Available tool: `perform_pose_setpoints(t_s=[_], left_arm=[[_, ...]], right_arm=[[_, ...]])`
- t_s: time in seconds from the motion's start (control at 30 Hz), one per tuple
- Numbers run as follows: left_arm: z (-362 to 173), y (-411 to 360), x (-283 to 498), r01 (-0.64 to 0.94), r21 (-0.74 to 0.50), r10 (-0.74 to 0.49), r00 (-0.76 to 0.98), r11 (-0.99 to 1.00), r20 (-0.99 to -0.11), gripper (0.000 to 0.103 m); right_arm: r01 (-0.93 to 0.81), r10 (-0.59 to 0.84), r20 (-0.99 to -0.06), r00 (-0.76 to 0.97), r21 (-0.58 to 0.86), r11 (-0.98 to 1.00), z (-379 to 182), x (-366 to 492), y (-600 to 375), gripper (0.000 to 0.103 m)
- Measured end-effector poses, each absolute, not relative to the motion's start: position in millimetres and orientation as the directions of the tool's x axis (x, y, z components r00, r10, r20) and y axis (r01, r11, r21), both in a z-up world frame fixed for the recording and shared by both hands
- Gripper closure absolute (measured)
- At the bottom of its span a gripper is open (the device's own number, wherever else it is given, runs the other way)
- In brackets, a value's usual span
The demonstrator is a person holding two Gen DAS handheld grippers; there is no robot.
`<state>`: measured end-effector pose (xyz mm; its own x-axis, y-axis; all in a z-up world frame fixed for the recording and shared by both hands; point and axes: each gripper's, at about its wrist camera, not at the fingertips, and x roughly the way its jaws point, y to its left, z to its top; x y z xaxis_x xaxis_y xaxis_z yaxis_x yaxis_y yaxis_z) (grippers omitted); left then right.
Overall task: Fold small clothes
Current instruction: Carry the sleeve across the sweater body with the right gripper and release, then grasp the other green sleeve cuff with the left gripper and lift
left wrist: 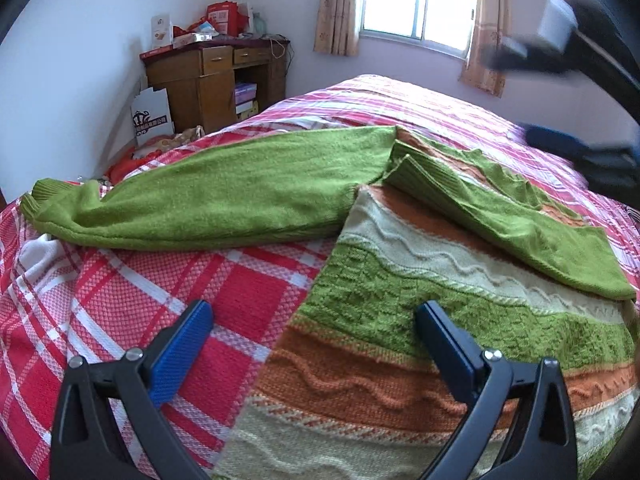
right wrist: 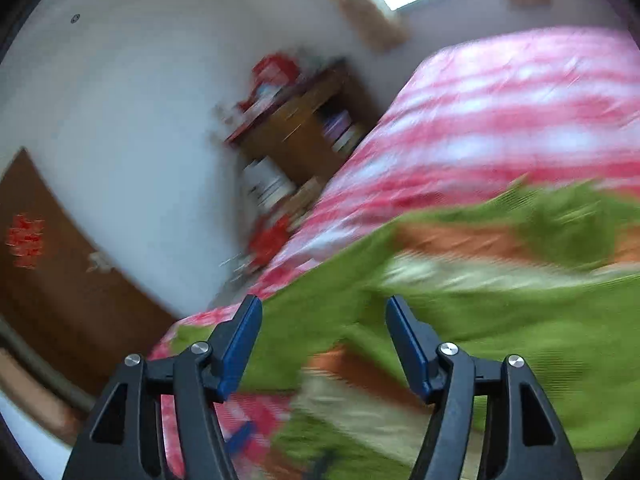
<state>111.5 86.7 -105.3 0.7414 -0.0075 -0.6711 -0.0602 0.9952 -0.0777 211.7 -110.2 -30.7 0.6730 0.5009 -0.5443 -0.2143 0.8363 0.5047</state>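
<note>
A knitted sweater [left wrist: 420, 312] with green, cream and orange bands lies flat on the bed. Its left green sleeve [left wrist: 208, 200] stretches out to the left. Its right green sleeve [left wrist: 520, 232] is folded across the body. My left gripper [left wrist: 316, 316] is open and empty, low over the sweater's left edge. My right gripper [right wrist: 324, 312] is open and empty above the sweater [right wrist: 500, 320]; its view is tilted and blurred. The right gripper also shows in the left wrist view [left wrist: 560, 92], blurred, at the upper right.
A red and white checked bedspread [left wrist: 132, 320] covers the bed [right wrist: 500, 120]. A wooden desk [left wrist: 216, 80] piled with boxes stands in the far corner by the wall. A curtained window [left wrist: 416, 0] is behind the bed. A brown door [right wrist: 48, 280] is at the left.
</note>
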Motion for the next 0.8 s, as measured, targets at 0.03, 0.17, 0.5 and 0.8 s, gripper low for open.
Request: perform_pose_setpoints(t_s=[0.03, 0.17, 0.5, 0.8], left_arm=[[-105, 87, 112, -0.06, -0.078, -0.008, 0.741, 0.995, -0.671, 0.0], [-105, 86, 111, -0.062, -0.073, -0.004, 0.741, 0.995, -0.672, 0.0], [-104, 82, 114, -0.069, -0.052, 0.014, 0.724, 0.996, -0.69, 0.0], [-34, 40, 128, 0.019, -0.038, -0.039, 0.773, 0.999, -0.633, 0.0]], right_arm=[[-0.188, 0.431, -0.566, 0.702, 0.437, 0.879, -27, 201, -123, 0.038], [-0.018, 0.144, -0.632, 0.761, 0.201, 0.979, -27, 163, -179, 0.06], [0.244, -0.169, -0.752, 0.637, -0.012, 0.97, -88, 107, -287, 0.06], [0.262, -0.083, -0.73, 0.679, 0.136, 0.955, -91, 87, -305, 0.058]])
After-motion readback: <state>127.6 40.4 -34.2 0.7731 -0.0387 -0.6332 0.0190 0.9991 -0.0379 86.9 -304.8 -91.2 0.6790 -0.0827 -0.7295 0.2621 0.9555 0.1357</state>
